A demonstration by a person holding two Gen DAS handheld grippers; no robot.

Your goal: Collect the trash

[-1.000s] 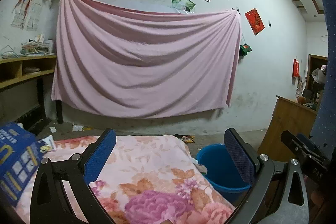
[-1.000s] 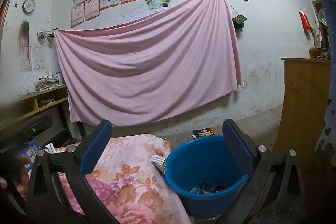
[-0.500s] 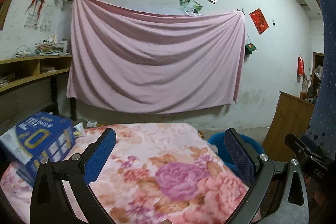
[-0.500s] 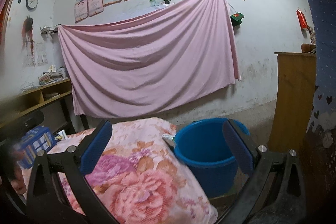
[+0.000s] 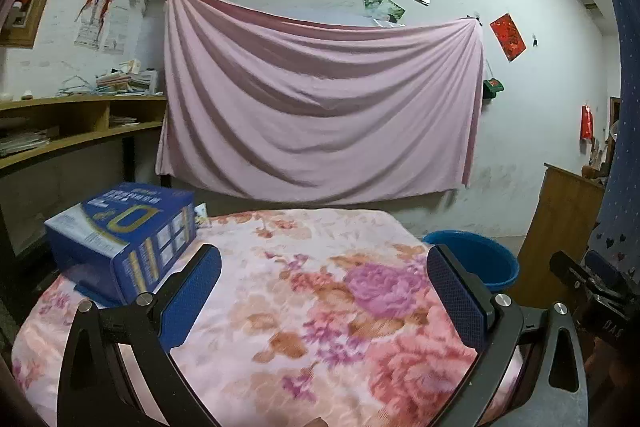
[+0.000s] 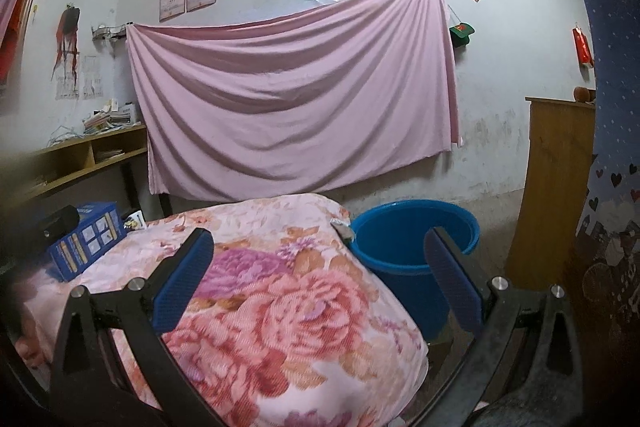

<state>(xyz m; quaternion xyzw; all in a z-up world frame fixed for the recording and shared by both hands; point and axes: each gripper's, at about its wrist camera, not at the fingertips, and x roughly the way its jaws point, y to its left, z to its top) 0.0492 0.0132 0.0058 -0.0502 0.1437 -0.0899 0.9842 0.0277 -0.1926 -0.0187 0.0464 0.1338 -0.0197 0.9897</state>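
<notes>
A blue cardboard box [image 5: 124, 231] lies on the left side of a table covered with a pink floral cloth [image 5: 304, 291]; it also shows in the right wrist view [image 6: 86, 241]. A blue plastic bucket [image 6: 412, 247] stands on the floor right of the table, also in the left wrist view [image 5: 476, 259]. A small wrapper [image 6: 342, 227] lies at the table edge next to the bucket. My left gripper [image 5: 324, 287] is open and empty above the cloth. My right gripper [image 6: 320, 279] is open and empty over the table's right corner.
A pink sheet [image 5: 320, 103] hangs on the back wall. A wooden shelf unit [image 5: 60, 131] stands at the left, a wooden cabinet [image 6: 556, 187] at the right. Small packets [image 6: 134, 221] lie behind the box. The other gripper [image 5: 592, 291] shows at the right edge.
Both grippers have lowered and drawn back from the table, so the views tilt up: the bucket's inside is hidden now, and the blue box has come fully into the left wrist view.
</notes>
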